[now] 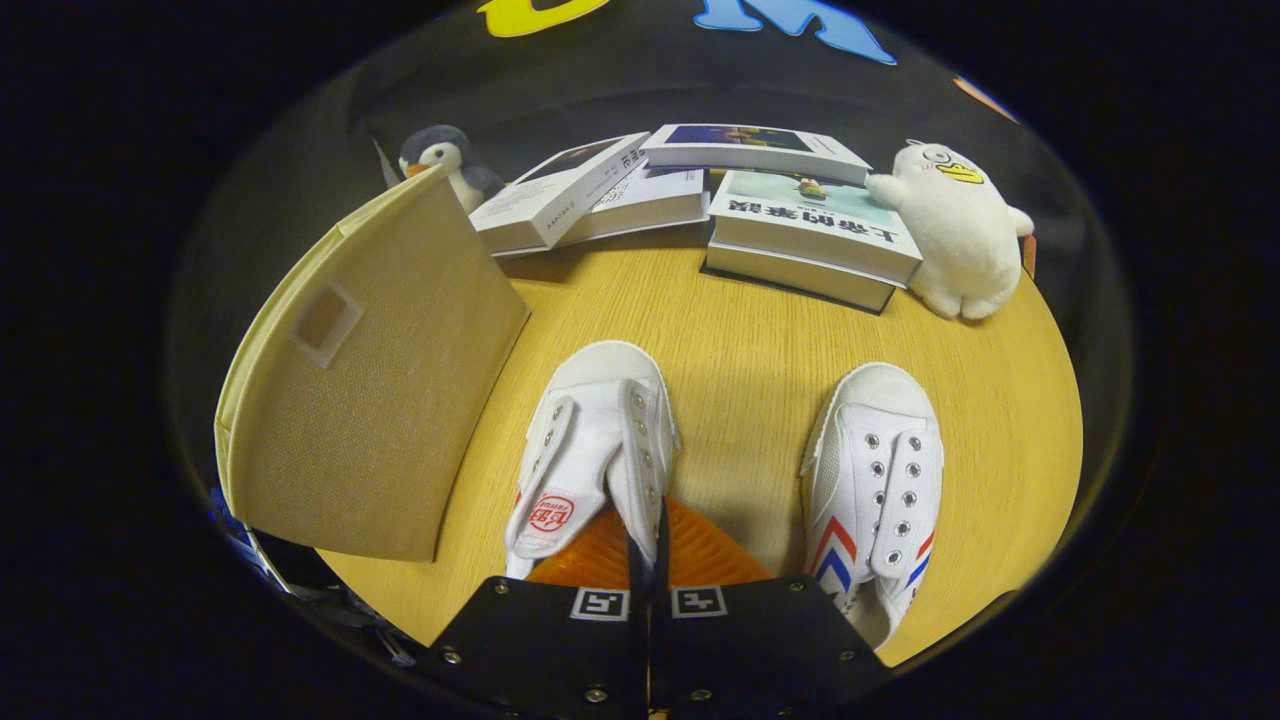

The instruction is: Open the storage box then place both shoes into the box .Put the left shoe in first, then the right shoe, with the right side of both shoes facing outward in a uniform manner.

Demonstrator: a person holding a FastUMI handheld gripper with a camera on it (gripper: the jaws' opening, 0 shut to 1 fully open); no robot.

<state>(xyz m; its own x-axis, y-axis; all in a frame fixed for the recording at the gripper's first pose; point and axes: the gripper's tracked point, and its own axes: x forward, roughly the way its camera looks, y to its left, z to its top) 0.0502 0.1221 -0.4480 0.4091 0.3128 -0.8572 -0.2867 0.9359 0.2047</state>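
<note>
Two white canvas shoes lie on the wooden table (740, 330), toes pointing away from me. The left-hand shoe (595, 440) sits right at my fingers, and my gripper (648, 545) is shut on its right side wall near the heel, the pads pressed together over the canvas. The other shoe (875, 480), with red and blue chevrons on its side, rests apart to the right of the fingers. A beige fabric storage box (370, 380) stands to the left of the shoes with its lid flap raised toward me, hiding the inside.
Several books (700, 200) are stacked along the table's back edge. A penguin plush (450, 160) stands behind the box, and a white duck plush (955, 240) sits at the back right beside the books.
</note>
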